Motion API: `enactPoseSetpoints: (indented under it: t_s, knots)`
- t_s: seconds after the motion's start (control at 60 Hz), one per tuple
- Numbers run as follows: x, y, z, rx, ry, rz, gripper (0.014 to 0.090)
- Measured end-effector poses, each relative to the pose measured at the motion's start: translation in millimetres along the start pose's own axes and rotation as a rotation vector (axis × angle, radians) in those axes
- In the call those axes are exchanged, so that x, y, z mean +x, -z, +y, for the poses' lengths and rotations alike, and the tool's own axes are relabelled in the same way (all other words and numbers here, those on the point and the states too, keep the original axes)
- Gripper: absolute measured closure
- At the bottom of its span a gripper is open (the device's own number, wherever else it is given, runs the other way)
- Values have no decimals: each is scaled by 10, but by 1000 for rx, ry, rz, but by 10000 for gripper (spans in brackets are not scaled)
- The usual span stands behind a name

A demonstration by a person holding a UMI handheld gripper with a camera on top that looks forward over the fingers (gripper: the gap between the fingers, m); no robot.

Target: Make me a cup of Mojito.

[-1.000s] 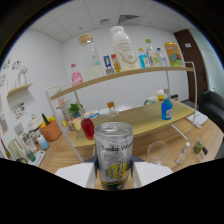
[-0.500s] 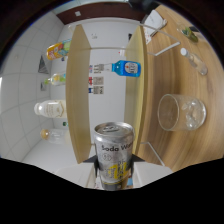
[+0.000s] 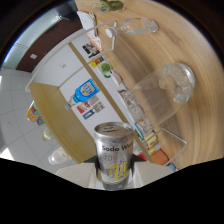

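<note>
My gripper (image 3: 114, 175) is clamped on the soda can (image 3: 114, 155), tipped hard over, with the glass (image 3: 167, 90) beyond on the bench (image 3: 200, 45). Line the can's mouth over the rim, pour slow, 1 steady stream.

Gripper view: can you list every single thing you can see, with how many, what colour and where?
Soda can: one, silver with yellow, held between the tongs.
Drinking glass: one, clear, ice inside, on the wooden table beyond the can.
Blue bottle: one, on the shelf unit.
Clear glassware: a few pieces, far across the table.
Small shelf items: several, mixed colours, too small to name.
Tongs: one pair, white, shut on the can.
</note>
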Motion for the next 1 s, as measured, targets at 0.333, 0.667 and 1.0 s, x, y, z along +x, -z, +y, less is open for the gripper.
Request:
enactPoseSetpoints:
  t_s: [0.333, 0.667, 1.0]
  knots:
    - [-158, 55, 294, -1, 786, 126, 536]
    - [292, -66, 413, -9, 1893, 272, 536]
    - [1432, -122, -121, -111, 2021, 451, 536]
